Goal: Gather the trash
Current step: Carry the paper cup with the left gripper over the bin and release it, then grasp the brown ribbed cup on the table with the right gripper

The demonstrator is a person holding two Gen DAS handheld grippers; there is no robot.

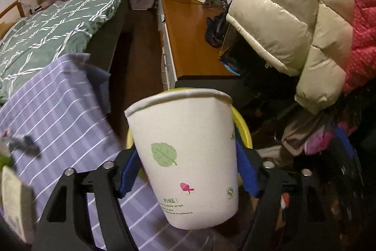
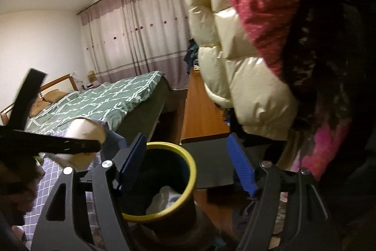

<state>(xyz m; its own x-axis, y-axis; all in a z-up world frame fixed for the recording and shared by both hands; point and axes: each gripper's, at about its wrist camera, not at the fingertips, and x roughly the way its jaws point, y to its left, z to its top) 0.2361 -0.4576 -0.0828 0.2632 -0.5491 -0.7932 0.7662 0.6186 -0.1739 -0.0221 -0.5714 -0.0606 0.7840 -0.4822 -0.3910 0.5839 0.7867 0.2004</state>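
Observation:
My left gripper (image 1: 188,171) is shut on a white paper cup (image 1: 188,157) printed with a green leaf, held upright between the blue pads above the yellow-rimmed trash bin (image 1: 243,126), which the cup mostly hides. In the right wrist view the dark bin with its yellow rim (image 2: 191,171) stands below, with crumpled pale trash (image 2: 164,199) inside. My right gripper (image 2: 185,164) is open and empty over the bin. The cup (image 2: 84,131) in the left gripper shows blurred at the left of that view.
A bed with a green quilt (image 1: 51,27) and a purple striped sheet (image 1: 58,114) lies to the left. A wooden desk (image 1: 190,39) with clutter runs ahead. A cream puffer jacket (image 1: 293,22) and pink clothes (image 1: 362,39) hang at the right.

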